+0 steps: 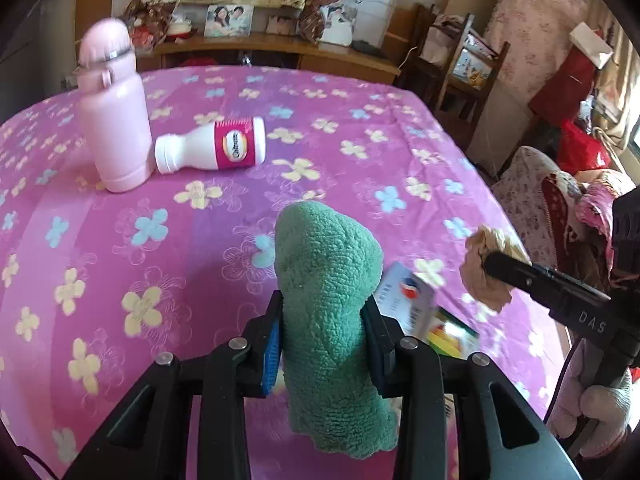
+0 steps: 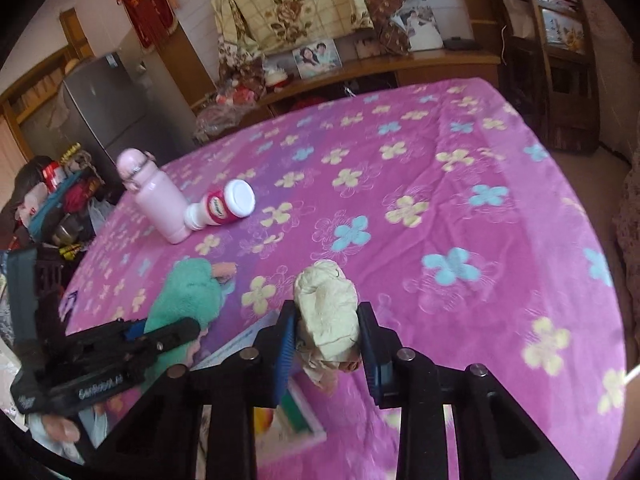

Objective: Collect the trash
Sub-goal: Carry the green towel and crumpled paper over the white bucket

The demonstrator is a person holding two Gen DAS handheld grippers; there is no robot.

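Note:
My left gripper point(image 1: 322, 316) is shut on a fluffy green cloth point(image 1: 328, 280), which stands up between the blue pads and hangs below them. My right gripper point(image 2: 326, 336) is shut on a crumpled beige paper ball point(image 2: 328, 312), lifted a little above the cloth-covered table. From the left wrist view the paper ball point(image 1: 486, 268) shows at the tip of the right gripper's black finger, to the right. The green cloth point(image 2: 188, 296) and the left gripper point(image 2: 160, 332) show at the left in the right wrist view. A white bottle with a red label point(image 1: 218, 146) lies on its side farther back.
A pink flask point(image 1: 114, 120) stands upright beside the lying bottle. A small printed carton point(image 1: 416, 308) lies on the pink flowered tablecloth point(image 1: 120, 260) between the two grippers. A wooden sideboard point(image 1: 280, 48) with photo frames is behind the table, chairs at the far right.

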